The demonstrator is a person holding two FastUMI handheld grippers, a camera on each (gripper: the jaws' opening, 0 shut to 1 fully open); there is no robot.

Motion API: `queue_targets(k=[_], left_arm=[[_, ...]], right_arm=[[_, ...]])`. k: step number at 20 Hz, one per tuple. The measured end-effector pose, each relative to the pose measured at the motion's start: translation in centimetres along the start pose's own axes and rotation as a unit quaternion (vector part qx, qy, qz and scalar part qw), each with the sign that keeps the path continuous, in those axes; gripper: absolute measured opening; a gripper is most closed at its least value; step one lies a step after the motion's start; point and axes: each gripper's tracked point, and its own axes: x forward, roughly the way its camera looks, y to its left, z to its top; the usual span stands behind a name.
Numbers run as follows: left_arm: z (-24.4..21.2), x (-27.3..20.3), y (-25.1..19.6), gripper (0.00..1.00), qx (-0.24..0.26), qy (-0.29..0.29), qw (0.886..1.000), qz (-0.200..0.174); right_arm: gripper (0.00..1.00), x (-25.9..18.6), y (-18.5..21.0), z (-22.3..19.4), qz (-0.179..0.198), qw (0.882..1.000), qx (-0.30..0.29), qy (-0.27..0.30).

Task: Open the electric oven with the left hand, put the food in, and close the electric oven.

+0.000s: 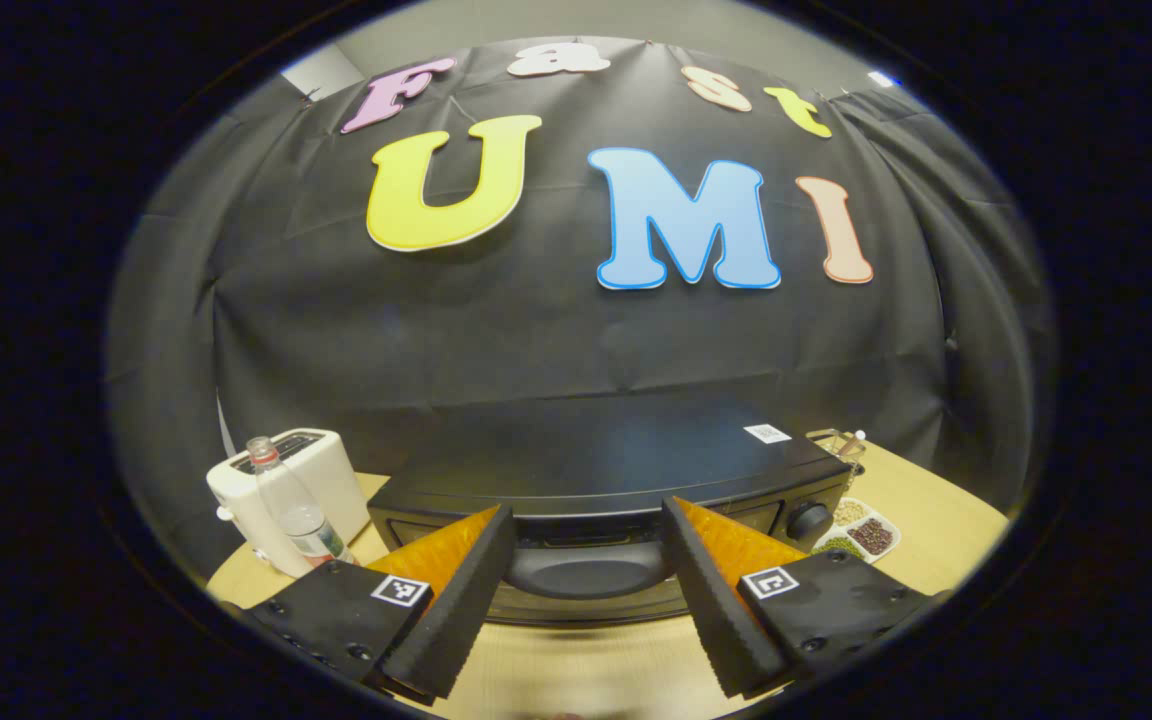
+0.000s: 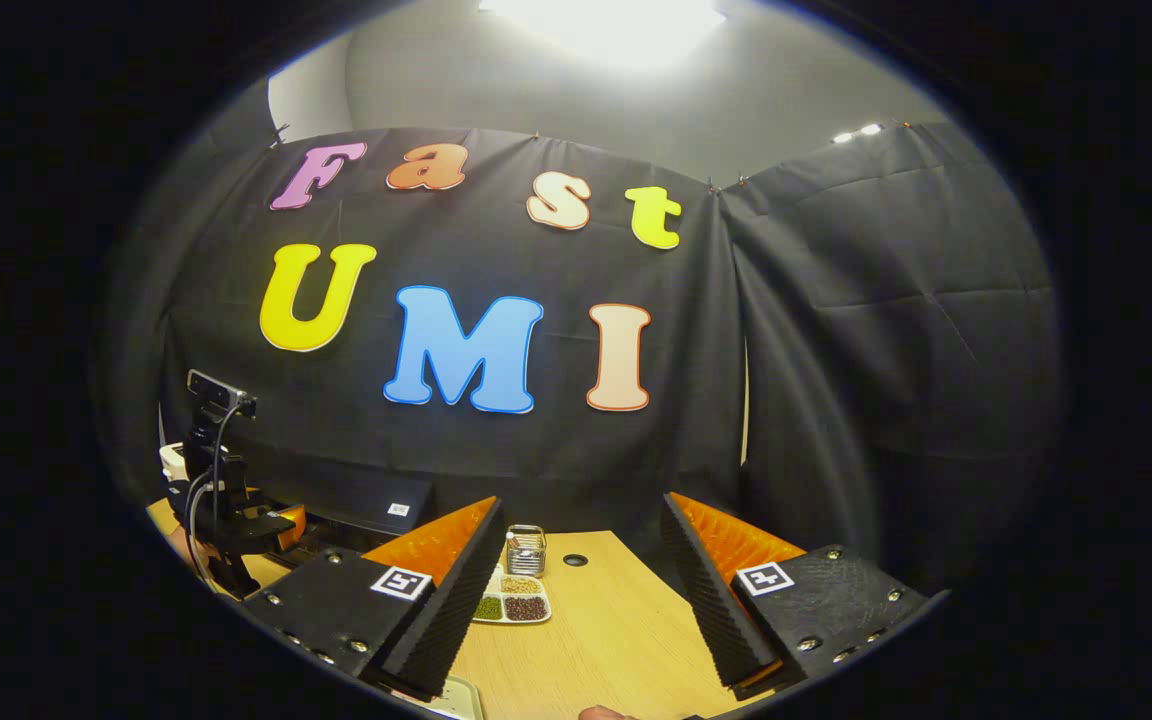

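- Okay, my left tongs (image 1: 586,590) gape wide, squared to the oven (image 1: 606,500) door so I can pull it open.
- Right tongs (image 2: 586,590) wide, empty, parked above the surface (image 2: 616,620).

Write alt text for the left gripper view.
The open left gripper faces the handle of a closed black electric oven on a wooden table. A white toaster and a clear bottle stand to its left, a divided dish of beans to its right.
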Motion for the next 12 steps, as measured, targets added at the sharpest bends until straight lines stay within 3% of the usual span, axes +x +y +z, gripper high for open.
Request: queue_targets(k=[5, 6, 7, 9, 12], left_arm=[[-0.7, 1.0, -0.1, 1.0, 0.014, 0.001, 1.0, 0.007], [-0.8, 1.0, -0.1, 0.92, 0.015, 0.001, 1.0, 0.008], [-0.6, 1.0, -0.1, 1.0, 0.013, 0.0, 1.0, 0.009], [-0.9, 0.5, -0.1, 0.96, 0.005, 0.001, 1.0, 0.012], [-1.3, -0.6, -0.3, 1.0, 0.007, 0.001, 1.0, 0.015]], right_arm=[[0.95, 0.3, 0.2, 0.1, 0.0, 1.0, -0.001, 0.001], [0.95, 0.4, 0.2, 0.0, 0.002, 1.0, -0.002, 0.002], [0.95, 0.4, 0.3, -0.3, 0.004, 1.0, -0.003, 0.004], [0.95, 0.4, 0.5, -0.6, 0.008, 1.0, -0.001, 0.009], [0.95, 0.4, 0.7, -1.1, 0.017, 1.0, 0.002, 0.015]])
